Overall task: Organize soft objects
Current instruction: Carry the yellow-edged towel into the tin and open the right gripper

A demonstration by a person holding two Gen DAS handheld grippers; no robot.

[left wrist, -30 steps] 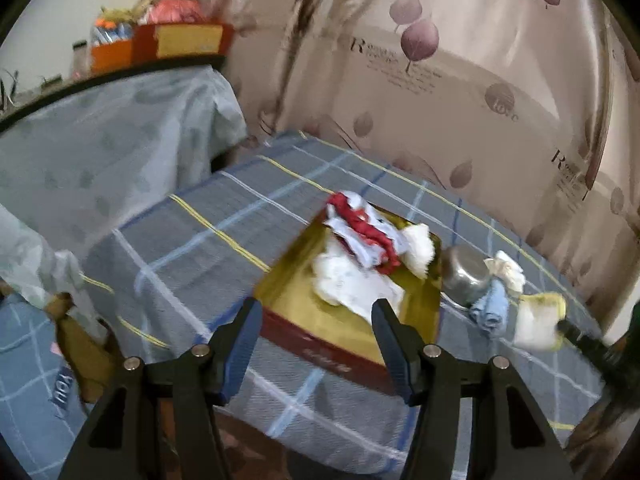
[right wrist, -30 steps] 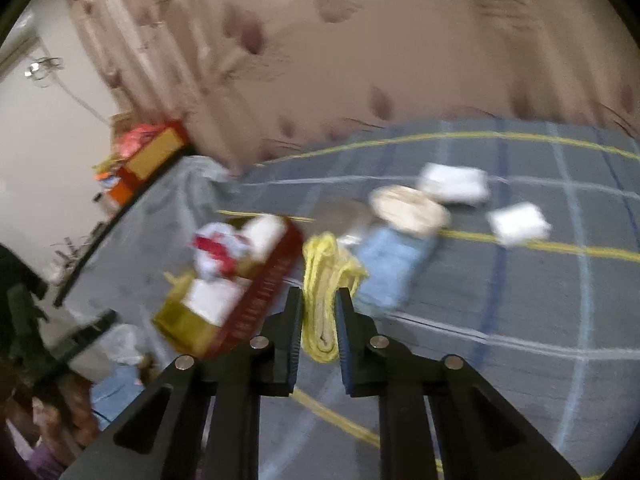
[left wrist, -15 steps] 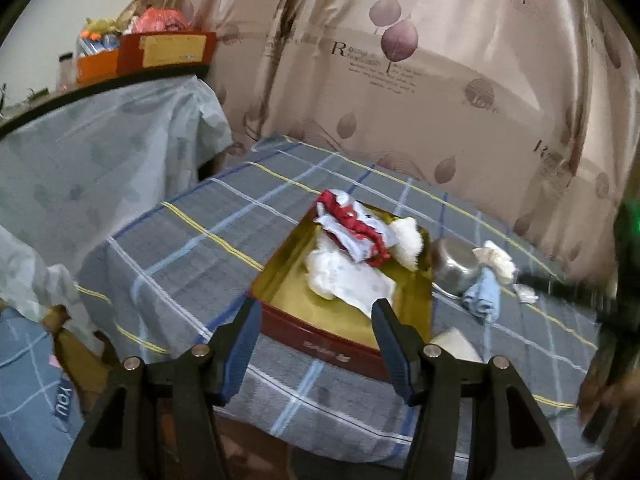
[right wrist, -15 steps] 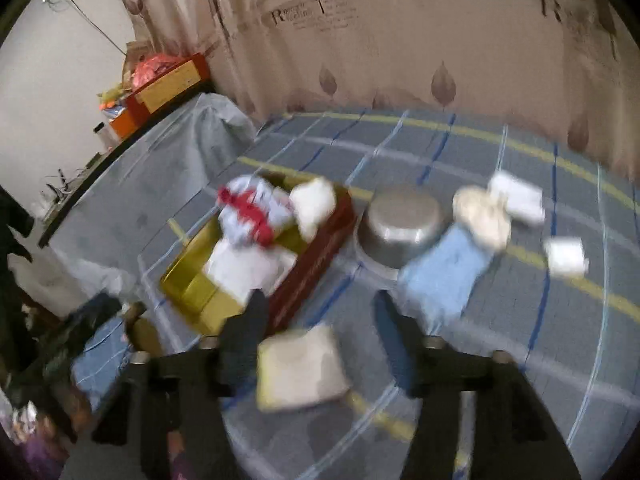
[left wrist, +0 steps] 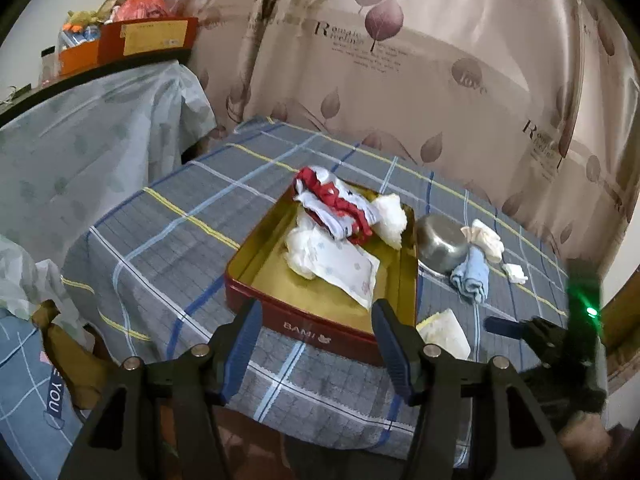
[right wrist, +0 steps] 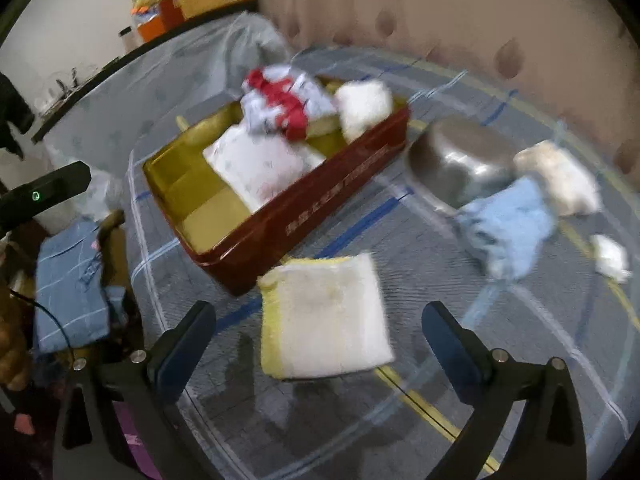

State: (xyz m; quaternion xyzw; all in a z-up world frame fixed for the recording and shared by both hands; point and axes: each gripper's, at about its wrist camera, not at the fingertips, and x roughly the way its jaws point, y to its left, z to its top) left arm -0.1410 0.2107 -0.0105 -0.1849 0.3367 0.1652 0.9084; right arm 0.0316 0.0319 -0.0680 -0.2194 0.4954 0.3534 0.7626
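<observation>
A white cloth with a yellow edge (right wrist: 324,316) (left wrist: 444,330) lies flat on the plaid table beside the red tin tray (right wrist: 304,216) (left wrist: 320,324). My right gripper (right wrist: 316,332) hovers over this cloth with its jaws opening wide; the pads do not touch it. The tray holds a red-and-white bundle (left wrist: 340,204), a white printed cloth (left wrist: 340,264) and a fluffy white piece (left wrist: 390,220). My left gripper (left wrist: 316,332) stands open at the tray's near edge, with nothing between its fingers.
Right of the tray sit an upturned steel bowl (left wrist: 440,242), a rolled blue cloth (left wrist: 472,280), a cream cloth (left wrist: 486,238) and a small white wad (left wrist: 516,272). A patterned curtain (left wrist: 400,60) backs the table. A covered shelf with boxes (left wrist: 148,38) stands left.
My right gripper was shut on the yellow-edged cloth, then let it go and opened wide; the cloth now lies on the table by the tray. My left gripper stayed put.
</observation>
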